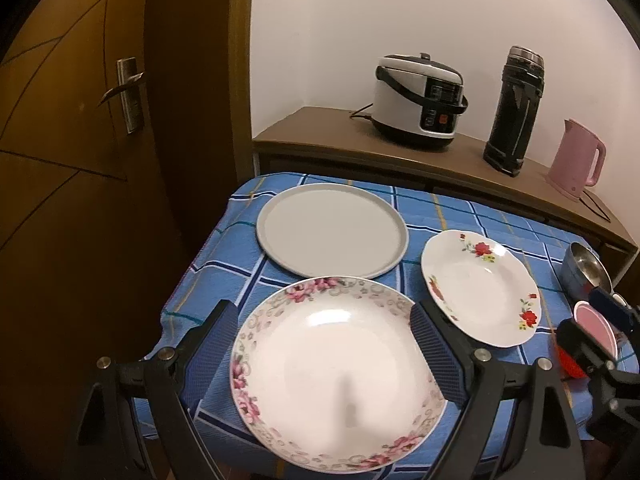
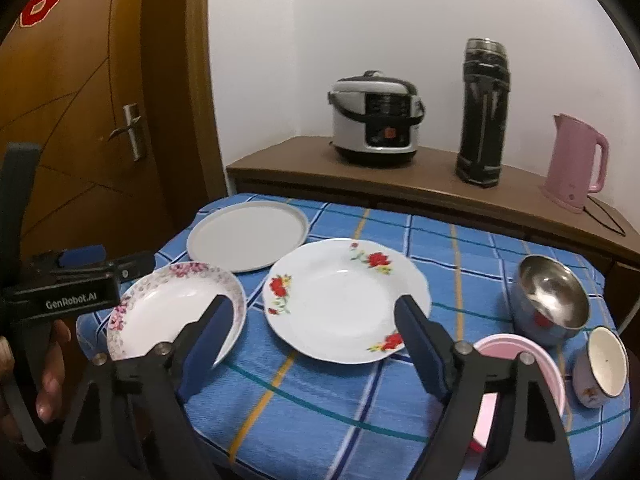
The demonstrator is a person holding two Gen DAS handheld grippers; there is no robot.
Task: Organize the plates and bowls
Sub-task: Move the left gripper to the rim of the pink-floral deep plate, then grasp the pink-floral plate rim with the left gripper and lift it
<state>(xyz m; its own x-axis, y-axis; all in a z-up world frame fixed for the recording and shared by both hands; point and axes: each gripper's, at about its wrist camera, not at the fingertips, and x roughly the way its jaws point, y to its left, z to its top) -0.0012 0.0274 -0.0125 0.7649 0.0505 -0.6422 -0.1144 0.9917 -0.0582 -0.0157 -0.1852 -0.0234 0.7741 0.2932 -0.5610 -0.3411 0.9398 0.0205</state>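
Note:
My left gripper [image 1: 326, 346] is open, its blue-padded fingers [image 1: 216, 344] on either side of a white plate with pink flowers [image 1: 336, 380] lying at the table's near left. Beyond it lies a plain grey plate [image 1: 332, 230]. My right gripper [image 2: 316, 336] is open and empty just before a white plate with red flowers [image 2: 344, 300] in the middle. Its right finger overlaps that plate's rim in the picture. A steel bowl [image 2: 552, 300], a pink bowl [image 2: 520, 360] and a small white cup-like bowl [image 2: 600, 364] stand at the right.
The table wears a blue checked cloth [image 2: 320, 392]. Behind it a wooden sideboard [image 2: 400, 184] carries a rice cooker [image 2: 376, 120], a black flask [image 2: 484, 112] and a pink kettle [image 2: 576, 160]. A wooden door [image 1: 80, 160] stands at the left. A person's hand [image 2: 48, 364] shows there.

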